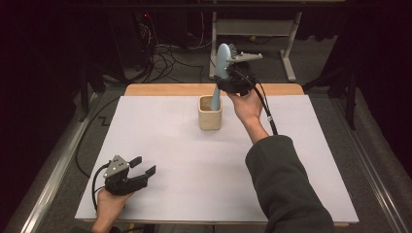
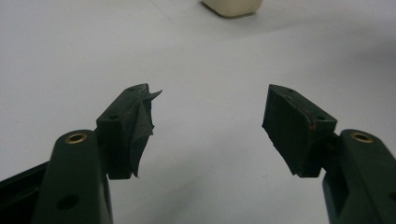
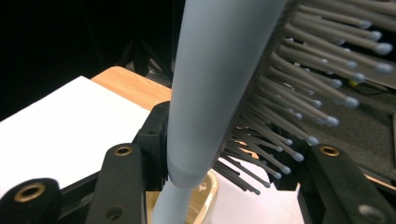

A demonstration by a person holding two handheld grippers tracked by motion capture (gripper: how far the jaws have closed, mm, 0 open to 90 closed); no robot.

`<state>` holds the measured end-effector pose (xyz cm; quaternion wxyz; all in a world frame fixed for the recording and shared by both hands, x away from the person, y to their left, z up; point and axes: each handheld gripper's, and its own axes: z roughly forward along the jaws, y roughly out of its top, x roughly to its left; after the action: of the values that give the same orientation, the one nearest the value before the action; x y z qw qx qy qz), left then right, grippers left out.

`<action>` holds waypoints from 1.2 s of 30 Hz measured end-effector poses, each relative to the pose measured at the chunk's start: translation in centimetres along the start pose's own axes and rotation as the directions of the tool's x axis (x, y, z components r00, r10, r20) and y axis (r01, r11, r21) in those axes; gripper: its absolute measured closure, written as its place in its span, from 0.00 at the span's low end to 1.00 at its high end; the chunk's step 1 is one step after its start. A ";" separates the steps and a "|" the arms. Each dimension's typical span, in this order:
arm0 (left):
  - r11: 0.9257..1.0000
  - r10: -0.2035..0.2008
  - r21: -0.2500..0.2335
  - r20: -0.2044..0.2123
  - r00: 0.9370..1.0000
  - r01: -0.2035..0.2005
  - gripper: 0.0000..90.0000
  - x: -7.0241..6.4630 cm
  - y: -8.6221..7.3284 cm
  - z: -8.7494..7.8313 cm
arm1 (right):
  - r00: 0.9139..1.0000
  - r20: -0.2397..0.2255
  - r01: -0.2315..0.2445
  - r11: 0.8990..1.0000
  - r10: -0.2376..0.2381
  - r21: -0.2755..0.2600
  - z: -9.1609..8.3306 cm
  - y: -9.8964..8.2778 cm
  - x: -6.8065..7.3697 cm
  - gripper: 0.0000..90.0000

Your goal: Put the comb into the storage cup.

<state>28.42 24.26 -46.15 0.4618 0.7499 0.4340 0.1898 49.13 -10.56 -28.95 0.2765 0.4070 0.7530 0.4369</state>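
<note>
Upright above the far middle of the desk, a pale blue plastic hairbrush with grey ball-tipped bristles (image 1: 219, 73) is held with its handle end lowered into a small cream square-sided ceramic cup (image 1: 210, 119). The brush is pinched at the base of its head by the right gripper (image 1: 228, 83), whose black jaws are pressed against the blue back on one side and the bristles on the other, as is seen in the right gripper view (image 3: 205, 154). The cup is set on the white sheet (image 1: 194, 160) covering the desk, near its far edge, where a strip of bare wooden tabletop (image 1: 165, 90) is left showing. Well apart, near the front left corner of the sheet, the left gripper (image 1: 143, 165) is held with its jaws spread wide and nothing between them.
</note>
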 end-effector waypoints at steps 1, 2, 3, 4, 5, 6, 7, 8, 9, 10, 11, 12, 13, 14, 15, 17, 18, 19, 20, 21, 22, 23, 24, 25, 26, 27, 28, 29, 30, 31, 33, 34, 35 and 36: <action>1.000 0.000 0.000 0.000 1.000 0.000 0.37 0.0 0.0 0.0 | 1.000 0.000 0.000 1.000 0.000 0.000 0.0 0.0 0.0 0.57; 1.000 -0.001 0.000 0.001 1.000 0.001 0.37 0.0 0.0 0.0 | 1.000 0.002 0.005 1.000 -0.005 0.002 0.2 -0.1 0.1 0.57; 1.000 -0.002 0.000 0.001 1.000 0.002 0.37 0.0 0.0 0.0 | 1.000 0.001 0.004 1.000 -0.004 0.004 0.3 -0.1 0.1 0.57; 1.000 -0.003 -0.003 0.000 1.000 0.003 0.37 0.0 0.0 0.0 | 1.000 0.001 0.003 1.000 -0.004 0.008 0.4 -0.1 0.1 0.57; 1.000 -0.003 -0.003 0.001 1.000 0.003 0.37 0.0 0.0 0.0 | 1.000 0.001 0.002 1.000 -0.002 0.013 0.5 -0.2 0.1 0.57; 1.000 -0.003 -0.003 0.001 1.000 0.003 0.37 0.0 0.0 0.0 | 1.000 0.001 0.003 1.000 -0.003 0.017 0.7 -0.3 0.2 0.57; 1.000 -0.003 -0.003 0.001 1.000 0.003 0.37 0.0 0.0 0.0 | 1.000 0.001 0.003 1.000 -0.003 0.017 0.7 -0.3 0.2 0.57; 1.000 -0.002 -0.001 0.003 1.000 0.002 0.37 0.0 0.0 0.0 | 1.000 -0.001 0.009 1.000 -0.009 0.025 0.9 -0.4 0.3 0.57; 1.000 -0.002 -0.001 0.003 1.000 0.002 0.37 0.0 0.0 0.0 | 1.000 -0.002 0.007 1.000 -0.007 0.030 0.9 -0.4 0.3 0.57; 1.000 -0.002 0.000 0.003 1.000 0.002 0.37 0.0 0.0 0.0 | 1.000 -0.004 0.009 0.999 -0.009 0.033 1.0 -0.4 0.4 0.57; 1.000 -0.002 0.000 0.003 1.000 0.002 0.37 0.0 0.0 0.0 | 1.000 -0.004 0.009 0.999 -0.009 0.033 1.0 -0.4 0.4 0.57; 1.000 -0.003 -0.003 0.003 1.000 0.003 0.37 0.0 0.0 0.0 | 1.000 -0.006 0.008 0.999 -0.008 0.040 1.2 -0.5 0.5 0.57; 1.000 -0.004 -0.004 0.003 1.000 0.004 0.37 0.0 0.0 0.0 | 1.000 -0.006 0.011 0.999 -0.011 0.042 1.2 -0.5 0.5 0.57; 1.000 -0.004 -0.004 0.003 1.000 0.004 0.37 0.1 0.0 0.0 | 1.000 -0.006 0.009 0.999 -0.009 0.048 1.3 -0.6 0.6 0.57; 1.000 -0.004 -0.004 0.003 1.000 0.004 0.37 0.1 0.0 0.0 | 1.000 -0.007 0.003 0.999 -0.003 0.051 1.3 -0.6 0.5 0.57; 1.000 -0.005 -0.005 0.003 1.000 0.005 0.37 0.1 0.0 0.0 | 1.000 -0.010 0.002 0.998 -0.001 0.060 1.4 -0.7 0.5 0.57; 1.000 -0.005 -0.005 0.003 1.000 0.005 0.37 0.1 0.0 0.0 | 1.000 -0.009 -0.001 0.998 0.001 0.066 1.5 -0.7 0.5 0.57; 1.000 -0.004 -0.004 0.003 1.000 0.004 0.37 0.1 0.0 0.0 | 1.000 -0.010 -0.002 0.998 0.003 0.069 1.5 -0.8 0.4 0.57; 1.000 -0.004 -0.004 0.003 1.000 0.004 0.37 0.1 0.0 0.0 | 1.000 -0.011 -0.004 0.997 0.004 0.072 1.6 -0.8 0.4 0.57; 1.000 -0.004 -0.004 0.004 1.000 0.004 0.37 0.1 0.0 0.0 | 1.000 -0.012 -0.004 0.997 0.005 0.075 1.6 -0.9 0.4 0.57; 1.000 -0.004 -0.004 0.003 1.000 0.004 0.37 0.1 0.0 0.0 | 1.000 -0.014 -0.004 0.997 0.005 0.076 1.7 -0.9 0.4 0.57; 1.000 -0.004 -0.004 0.003 1.000 0.004 0.37 0.1 0.0 0.0 | 1.000 -0.015 -0.005 0.997 0.006 0.077 1.7 -1.0 0.4 0.57; 1.000 -0.004 -0.004 0.003 1.000 0.004 0.37 0.1 0.0 0.0 | 1.000 -0.015 -0.005 0.997 0.006 0.079 1.8 -1.0 0.4 0.57; 1.000 -0.004 -0.004 0.004 1.000 0.004 0.37 0.1 0.0 0.0 | 1.000 -0.016 -0.008 0.997 0.009 0.083 1.8 -1.1 0.4 0.57; 1.000 -0.004 -0.004 0.004 1.000 0.004 0.37 0.1 0.0 0.0 | 1.000 -0.016 -0.007 0.997 0.008 0.083 1.9 -1.2 0.4 0.57; 1.000 -0.003 -0.004 0.004 1.000 0.003 0.37 0.1 0.0 0.0 | 1.000 -0.017 -0.009 0.996 0.011 0.086 1.9 -1.3 0.5 0.57; 1.000 -0.003 -0.004 0.004 1.000 0.003 0.37 0.1 0.0 0.0 | 1.000 -0.017 -0.007 0.996 0.008 0.087 2.0 -1.4 0.5 0.57; 1.000 -0.003 -0.004 0.004 1.000 0.003 0.37 0.1 0.0 0.0 | 1.000 -0.018 -0.003 0.996 0.005 0.092 2.1 -1.5 0.5 0.57; 1.000 -0.004 -0.004 0.003 1.000 0.004 0.37 0.1 0.0 0.0 | 1.000 -0.018 0.000 0.995 0.001 0.095 2.1 -1.6 0.5 0.57; 1.000 -0.004 -0.004 0.003 1.000 0.004 0.37 0.1 0.0 0.0 | 1.000 -0.019 -0.001 0.995 0.003 0.103 2.2 -1.6 0.6 0.57; 1.000 -0.005 -0.004 0.003 1.000 0.005 0.37 0.1 0.0 0.0 | 1.000 -0.020 0.002 0.995 0.000 0.103 2.3 -1.8 0.6 0.57; 1.000 -0.004 -0.004 0.003 1.000 0.004 0.37 0.1 0.0 0.0 | 1.000 -0.021 -0.003 0.994 0.005 0.106 2.4 -1.9 0.6 0.57; 1.000 -0.004 -0.004 0.003 1.000 0.004 0.37 0.1 0.0 0.0 | 1.000 -0.021 -0.002 0.994 0.004 0.110 2.4 -1.9 0.6 0.57; 1.000 -0.004 -0.004 0.003 1.000 0.004 0.37 0.1 0.0 0.0 | 1.000 -0.021 -0.002 0.994 0.004 0.110 2.4 -1.9 0.6 0.57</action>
<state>28.44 24.34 -46.14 0.4645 0.7483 0.4343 0.1886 49.99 -9.58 -31.83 0.2448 0.4182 0.7783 0.3994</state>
